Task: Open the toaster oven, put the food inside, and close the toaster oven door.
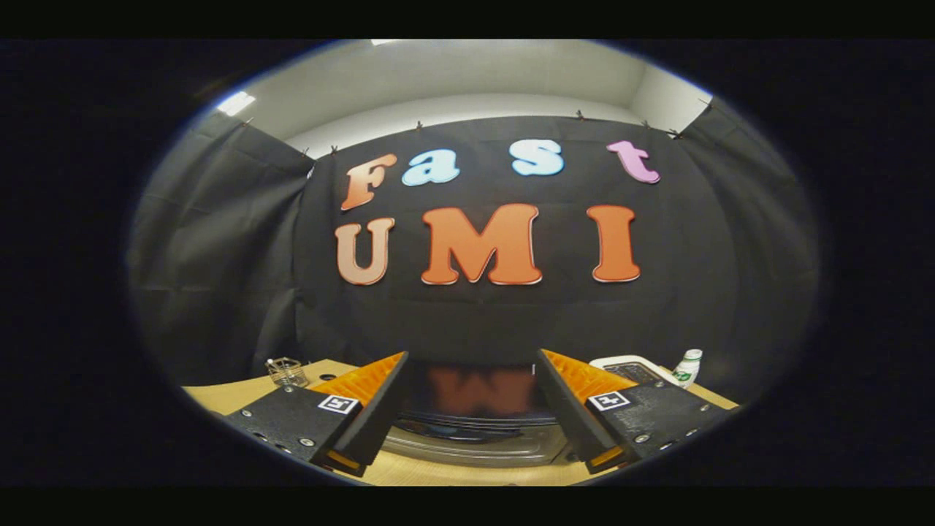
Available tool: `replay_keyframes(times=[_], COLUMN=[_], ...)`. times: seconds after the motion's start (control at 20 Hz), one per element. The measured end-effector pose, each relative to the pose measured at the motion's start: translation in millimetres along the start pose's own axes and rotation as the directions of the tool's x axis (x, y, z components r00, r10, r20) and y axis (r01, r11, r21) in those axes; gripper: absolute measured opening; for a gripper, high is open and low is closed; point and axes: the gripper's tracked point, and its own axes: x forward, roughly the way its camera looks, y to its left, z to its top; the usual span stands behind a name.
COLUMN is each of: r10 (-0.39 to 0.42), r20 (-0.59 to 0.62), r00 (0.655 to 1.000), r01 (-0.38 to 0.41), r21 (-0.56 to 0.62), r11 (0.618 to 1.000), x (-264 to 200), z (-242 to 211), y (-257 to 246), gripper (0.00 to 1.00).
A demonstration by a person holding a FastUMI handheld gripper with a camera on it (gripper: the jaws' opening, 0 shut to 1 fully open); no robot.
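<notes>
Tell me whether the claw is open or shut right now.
Open. The claw has its two fingers spread wide apart with nothing clamped; the toaster oven sits in the gap between them, on the table.

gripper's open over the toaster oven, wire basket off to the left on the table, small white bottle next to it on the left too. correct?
Not quite: the small white bottle is not by the wire basket. It stands on the table to the right, beyond the right finger, beside a white tray. The rest holds: the gripper view shows the gripper open with the toaster oven between its fingers, and the basket to the left.
</notes>
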Motion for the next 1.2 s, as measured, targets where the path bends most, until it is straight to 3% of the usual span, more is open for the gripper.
replay_keyframes(times=[0.4, 0.6, 0.65, 0.85, 1.2], r10=[-0.064, -0.071, -0.071, -0.033, 0.054], r20=[-0.158, -0.120, -0.118, -0.100, -0.223], r00=[0.985, 0.990, 0.991, 0.994, 0.973], r01=[0.064, 0.071, 0.072, 0.035, -0.064], r21=[-0.005, 0.002, 0.003, 0.026, -0.037], r11=[0.998, 0.997, 0.997, 0.999, 0.997], x=[15, 8, 6, -14, -86], z=[-84, -83, -84, -87, -117], y=[-4, -6, -5, 4, 22], gripper=[0.99, 0.96, 0.91, 0.76, 0.70])
